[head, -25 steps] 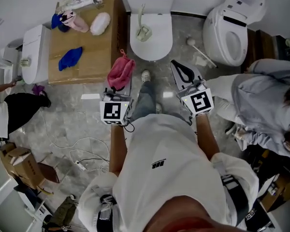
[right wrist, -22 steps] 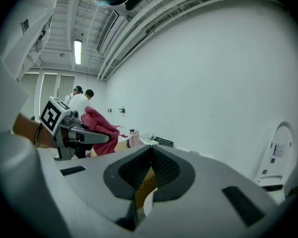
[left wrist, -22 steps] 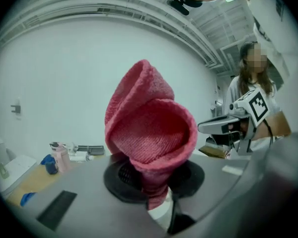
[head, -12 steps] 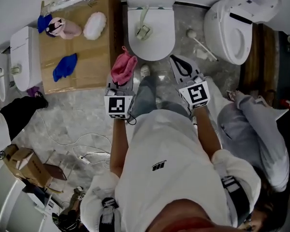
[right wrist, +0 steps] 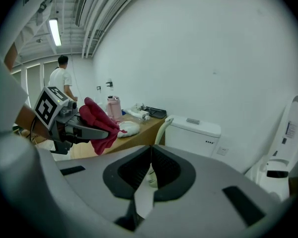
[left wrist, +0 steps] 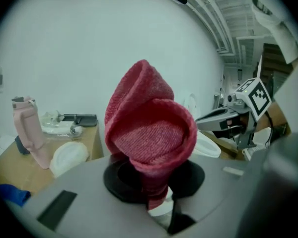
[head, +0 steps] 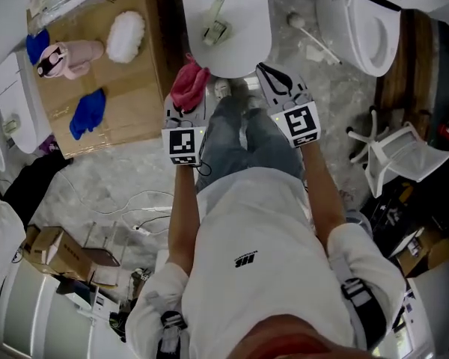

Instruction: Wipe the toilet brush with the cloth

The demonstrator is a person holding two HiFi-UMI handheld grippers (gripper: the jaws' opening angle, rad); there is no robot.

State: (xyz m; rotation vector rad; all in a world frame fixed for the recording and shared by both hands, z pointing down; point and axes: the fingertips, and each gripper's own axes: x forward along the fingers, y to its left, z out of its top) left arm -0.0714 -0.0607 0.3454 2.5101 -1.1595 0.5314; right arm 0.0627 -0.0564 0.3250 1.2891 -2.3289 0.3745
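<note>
Mock bathroom, workshop hall
Toilets point(head: 224, 43) side by side, loose cables point(head: 144, 210) and cardboard boxes point(head: 56, 249) on the floor point(head: 112, 174) (bare ceiling pipes point(right wrist: 92, 11) overhead)

The red cloth point(left wrist: 150, 133) covers the tips of the left tongs point(left wrist: 156, 201), which pinch it. In the head view the top edge cuts off the tank of the toilet point(head: 243, 51), and the toilet brush point(head: 213, 25) on its lid shows too small for detail.

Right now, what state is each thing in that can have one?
left gripper: shut on the red cloth.
red cloth: bunched, clamped at its lower end.
right gripper: empty, jaws starting to open.
toilet brush: lying on the toilet lid, untouched.
toilet lid: closed.
</note>
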